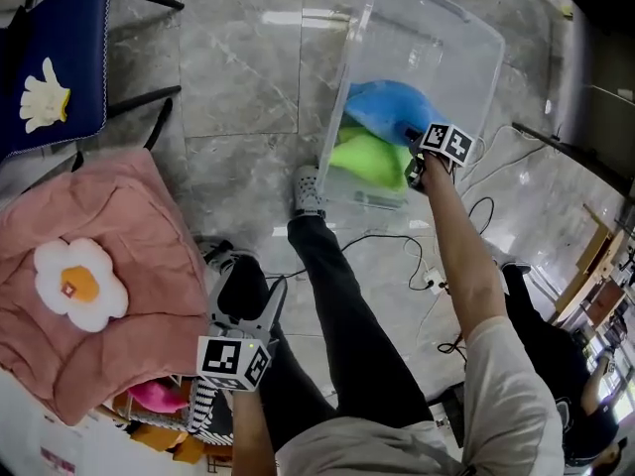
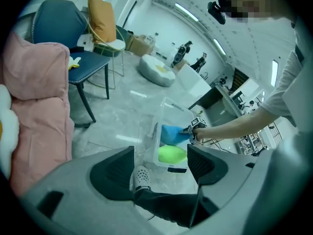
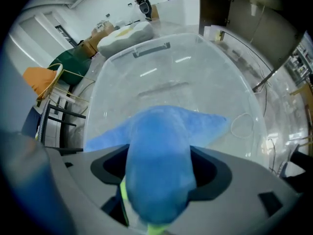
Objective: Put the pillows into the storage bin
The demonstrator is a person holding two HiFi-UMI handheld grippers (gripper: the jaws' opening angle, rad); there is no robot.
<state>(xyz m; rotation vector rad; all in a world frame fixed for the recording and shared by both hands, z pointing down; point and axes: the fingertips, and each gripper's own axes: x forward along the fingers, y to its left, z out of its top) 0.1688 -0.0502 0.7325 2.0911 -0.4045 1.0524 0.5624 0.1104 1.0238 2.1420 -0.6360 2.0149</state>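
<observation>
A clear storage bin (image 1: pixel 466 38) stands on the marble floor, holding a green pillow (image 1: pixel 367 157) with a blue pillow (image 1: pixel 389 107) on top. My right gripper (image 1: pixel 409 157) reaches over the bin's near rim. In the right gripper view the blue pillow (image 3: pixel 161 155) fills the gap between both pads, with a sliver of the green pillow (image 3: pixel 123 192) beneath. My left gripper (image 1: pixel 253 291) hangs open and empty by my leg, next to a pink pillow (image 1: pixel 89 286) with a fried-egg flower. In the left gripper view, the bin (image 2: pixel 146 131) lies ahead between its spread jaws.
A dark blue chair (image 1: pixel 60 48) stands at the far left with a yellow hand-shaped thing on it. My leg and white shoe (image 1: pixel 308 191) are just before the bin. Cables (image 1: pixel 437 266) trail on the floor at the right. A wire rack (image 1: pixel 159 405) with small items sits below the pink pillow.
</observation>
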